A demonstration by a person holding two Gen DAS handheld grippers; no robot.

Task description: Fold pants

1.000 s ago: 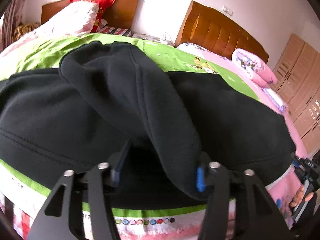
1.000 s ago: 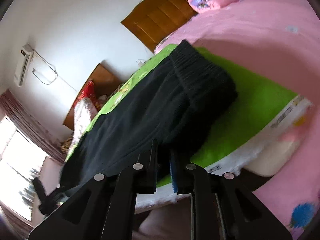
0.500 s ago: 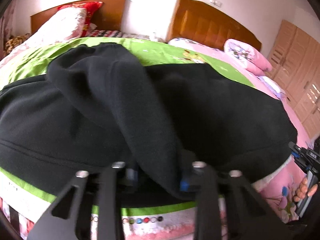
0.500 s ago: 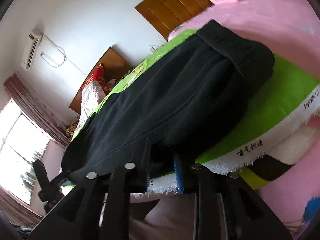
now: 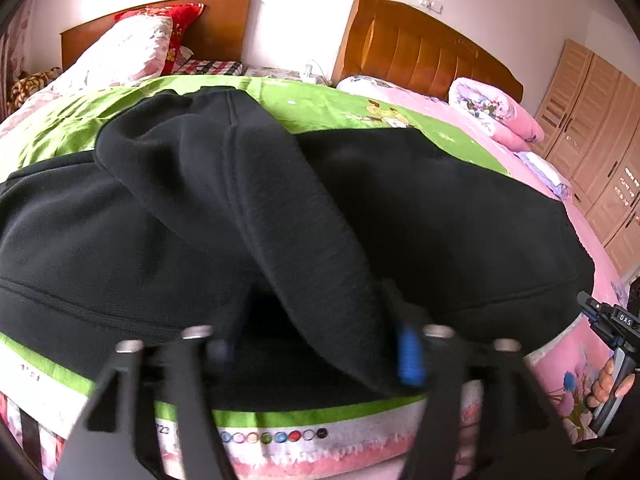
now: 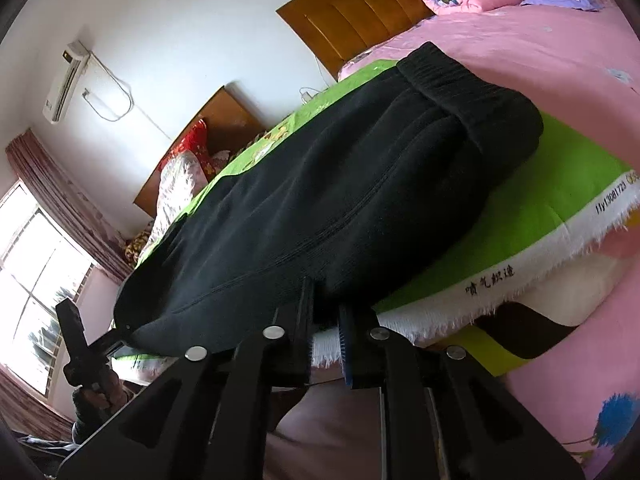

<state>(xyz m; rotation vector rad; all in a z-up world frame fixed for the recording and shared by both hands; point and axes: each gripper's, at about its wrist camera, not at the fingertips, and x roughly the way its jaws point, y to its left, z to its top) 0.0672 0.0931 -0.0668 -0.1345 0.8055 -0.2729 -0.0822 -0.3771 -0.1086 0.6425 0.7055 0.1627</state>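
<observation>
Black fleece pants (image 5: pixel 420 208) lie across a green sheet (image 5: pixel 332 104) on the bed. One leg (image 5: pixel 260 200) is folded over the rest and runs down to the near edge. My left gripper (image 5: pixel 314 354) straddles that leg's end; its jaws are opening and the pads stand apart from the cloth. In the right wrist view the pants (image 6: pixel 320 184) stretch away to the ribbed waistband (image 6: pixel 468 84). My right gripper (image 6: pixel 325 334) is nearly closed, pinching the pants' near edge at its tips.
The green sheet's white fringed border (image 6: pixel 500 280) hangs over the bed's near side. Rolled pink quilts (image 5: pixel 496 108) and wooden headboards (image 5: pixel 420 52) are at the back, wardrobes (image 5: pixel 592 128) at the right. A hand holds the other gripper (image 5: pixel 608 320) at the pants' right end.
The left jaws closed in on the folded leg, then spread wide again. The right view rolled and shifted a little; the pants now lie flatter on the sheet.
</observation>
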